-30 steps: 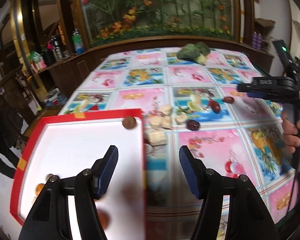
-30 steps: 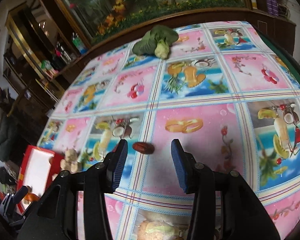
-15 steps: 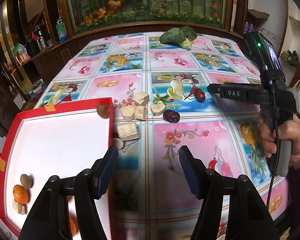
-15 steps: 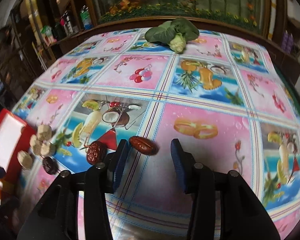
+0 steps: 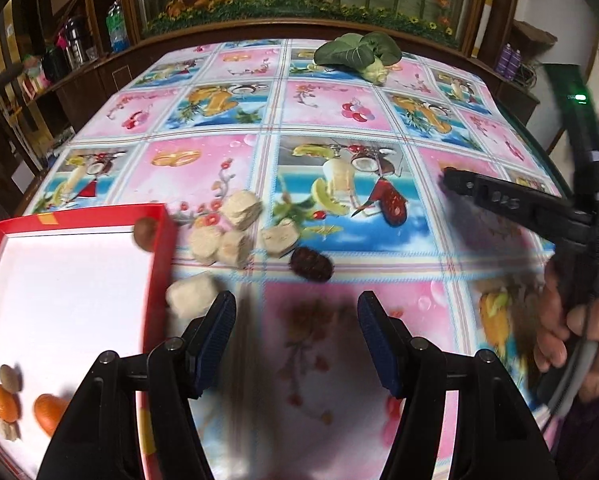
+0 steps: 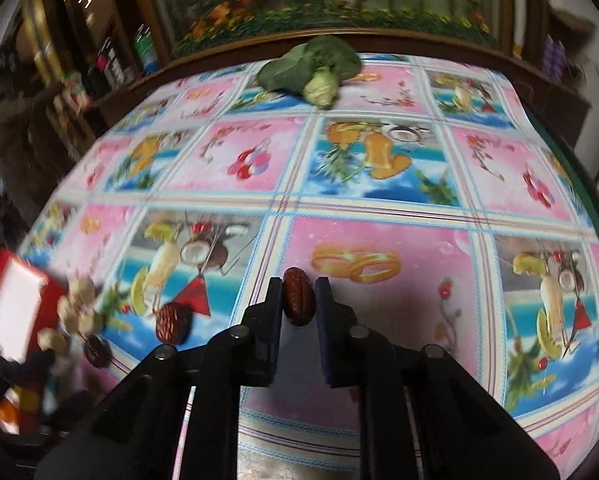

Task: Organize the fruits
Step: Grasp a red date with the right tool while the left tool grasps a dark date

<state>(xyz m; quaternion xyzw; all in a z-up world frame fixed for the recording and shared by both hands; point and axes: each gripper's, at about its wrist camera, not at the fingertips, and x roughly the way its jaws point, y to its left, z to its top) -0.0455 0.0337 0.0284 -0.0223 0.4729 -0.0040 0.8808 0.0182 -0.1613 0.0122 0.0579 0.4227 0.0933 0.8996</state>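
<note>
Fruits are lying all over our big table (image 5: 331,116) with its bright picture cloth, and we are sorting them into the red tray (image 5: 161,240) at the left edge. The tray is already holding a few small orange fruits (image 5: 45,412) in its near corner and a brown round one (image 5: 144,232) by its far rim. A leafy green vegetable (image 6: 311,66) is sitting far away at the back. Pale chunks (image 5: 223,236) are clustering just beside the tray, with a dark wrinkly date (image 5: 311,265) next to them and another red date (image 6: 173,322) near it. Our left gripper (image 5: 295,336) is hovering over the cloth with its fingers wide apart, holding nothing. Our right gripper (image 6: 298,300) is squeezing its fingers tight on one small red date (image 6: 298,300), just above the cloth. We are thinking the best way now is keeping the squeeze gentle and steady, lifting straight up, then carrying it across to the tray without bumping the pale chunks.
</note>
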